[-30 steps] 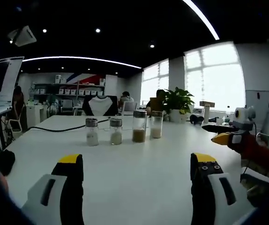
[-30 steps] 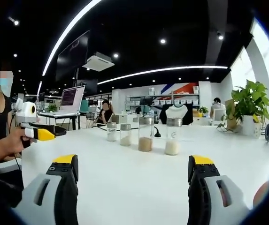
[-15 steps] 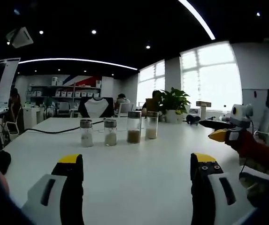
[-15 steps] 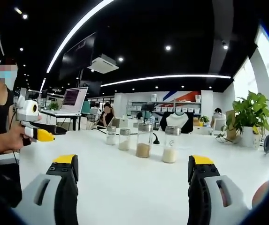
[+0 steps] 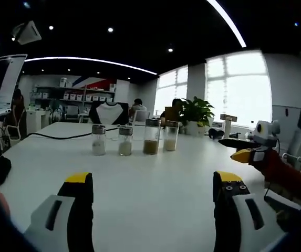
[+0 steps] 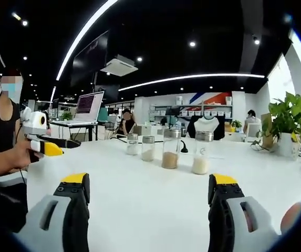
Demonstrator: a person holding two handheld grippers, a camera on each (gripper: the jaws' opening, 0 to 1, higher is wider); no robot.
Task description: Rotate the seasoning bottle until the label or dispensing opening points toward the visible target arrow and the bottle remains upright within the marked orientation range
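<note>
Four seasoning bottles (image 5: 151, 136), upright, apparently unlabelled, table (image 5: 150, 189)

- The table (image 5: 139, 189) is plain white.
- The left gripper (image 5: 153, 197) has black jaws with yellow tips and grey-white side plates; the right gripper (image 6: 147, 197) has the same colours.
- Four clear glass bottles stand in a row, all with grey metal caps.
- The tall bottle (image 6: 170, 148) holds brown powder.
- The bottle beside it (image 6: 201, 152) holds cream-white grains.
- The two small bottles (image 6: 147, 148) hold pale beige powder.
- The plant (image 5: 196, 111) has green leaves in a white pot.
- The cable (image 5: 55, 137) is black.
- The ceiling (image 6: 203, 31) is black with white light strips.
</note>
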